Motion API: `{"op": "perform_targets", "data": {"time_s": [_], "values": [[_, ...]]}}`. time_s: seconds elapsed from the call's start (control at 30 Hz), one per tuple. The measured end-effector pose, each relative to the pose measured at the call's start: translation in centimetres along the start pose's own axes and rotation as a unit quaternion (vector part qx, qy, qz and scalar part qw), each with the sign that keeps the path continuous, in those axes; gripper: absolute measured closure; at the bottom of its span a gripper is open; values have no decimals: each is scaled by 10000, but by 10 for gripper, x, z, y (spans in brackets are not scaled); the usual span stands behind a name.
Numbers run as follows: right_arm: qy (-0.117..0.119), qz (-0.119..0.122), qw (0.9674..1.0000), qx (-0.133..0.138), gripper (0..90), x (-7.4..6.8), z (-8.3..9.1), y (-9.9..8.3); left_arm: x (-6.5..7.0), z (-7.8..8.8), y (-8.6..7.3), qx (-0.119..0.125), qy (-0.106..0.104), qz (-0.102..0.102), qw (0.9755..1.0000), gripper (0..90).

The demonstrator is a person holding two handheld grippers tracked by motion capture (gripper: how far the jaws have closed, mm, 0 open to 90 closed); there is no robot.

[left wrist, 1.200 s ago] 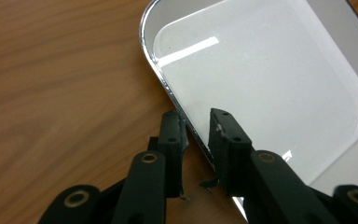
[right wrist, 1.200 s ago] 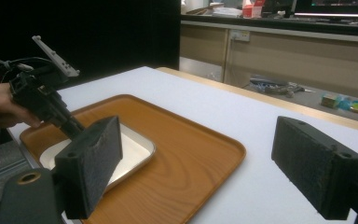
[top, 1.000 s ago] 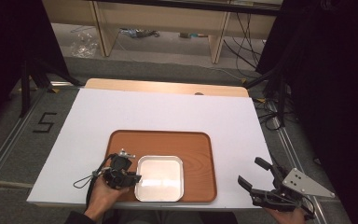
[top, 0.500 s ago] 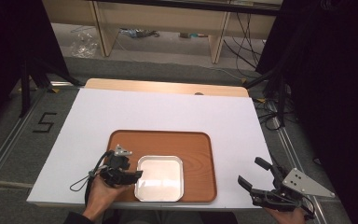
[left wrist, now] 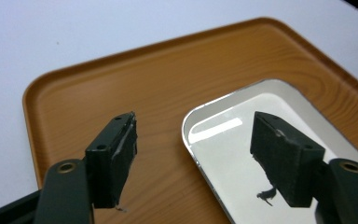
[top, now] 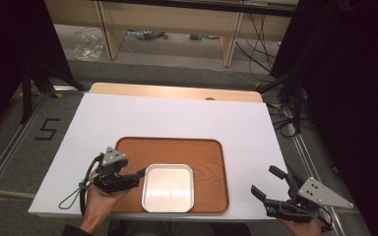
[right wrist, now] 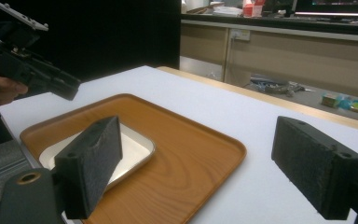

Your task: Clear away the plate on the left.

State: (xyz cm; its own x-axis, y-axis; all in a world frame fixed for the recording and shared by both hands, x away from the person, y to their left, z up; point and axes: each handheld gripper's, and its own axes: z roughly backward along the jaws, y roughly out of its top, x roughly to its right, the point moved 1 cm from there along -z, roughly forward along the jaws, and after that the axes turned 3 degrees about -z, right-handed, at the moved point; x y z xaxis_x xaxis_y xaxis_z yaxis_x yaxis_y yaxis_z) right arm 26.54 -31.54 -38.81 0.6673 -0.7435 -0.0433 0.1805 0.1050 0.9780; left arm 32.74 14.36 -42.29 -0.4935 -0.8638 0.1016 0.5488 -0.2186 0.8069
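From above, my left gripper [top: 139,173] hovers at the near-left edge of the metal dish [top: 169,187], which sits at the near side of the wooden tray [top: 206,162]; my right gripper [top: 270,189] waits off the tray's right.

Along my left jaws: wide apart, empty, straddling the dish's rim, seemingly lining up a pinch.

Along my right jaws: wide apart, empty, aimed at the tray.

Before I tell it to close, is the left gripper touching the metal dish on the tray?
Apart. In the left gripper view, the left gripper hangs open astride the metal dish's rim, tray showing between.
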Motion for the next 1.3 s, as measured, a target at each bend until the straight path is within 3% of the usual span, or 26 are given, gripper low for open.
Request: {"op": "perform_targets", "data": {"time_s": [0.07,0.23,0.57,1.2,1.3], "values": [[-2,4,10000,2,168,0,0,0,-1,4,1,269,-36,52,9996,295],[3,3,10000,-7,168,0,1,0,-3,15,3,684,-24,-4,9977,287],[-15,0,10000,-4,167,0,0,0,-3,33,2,1277,-88,-26,9918,260],[10,-20,9999,-102,167,0,1,0,6,47,-3,1610,-106,-252,9866,255],[-21,-6,10000,-11,167,0,1,0,7,49,-5,1639,-111,-281,9860,253]]}}
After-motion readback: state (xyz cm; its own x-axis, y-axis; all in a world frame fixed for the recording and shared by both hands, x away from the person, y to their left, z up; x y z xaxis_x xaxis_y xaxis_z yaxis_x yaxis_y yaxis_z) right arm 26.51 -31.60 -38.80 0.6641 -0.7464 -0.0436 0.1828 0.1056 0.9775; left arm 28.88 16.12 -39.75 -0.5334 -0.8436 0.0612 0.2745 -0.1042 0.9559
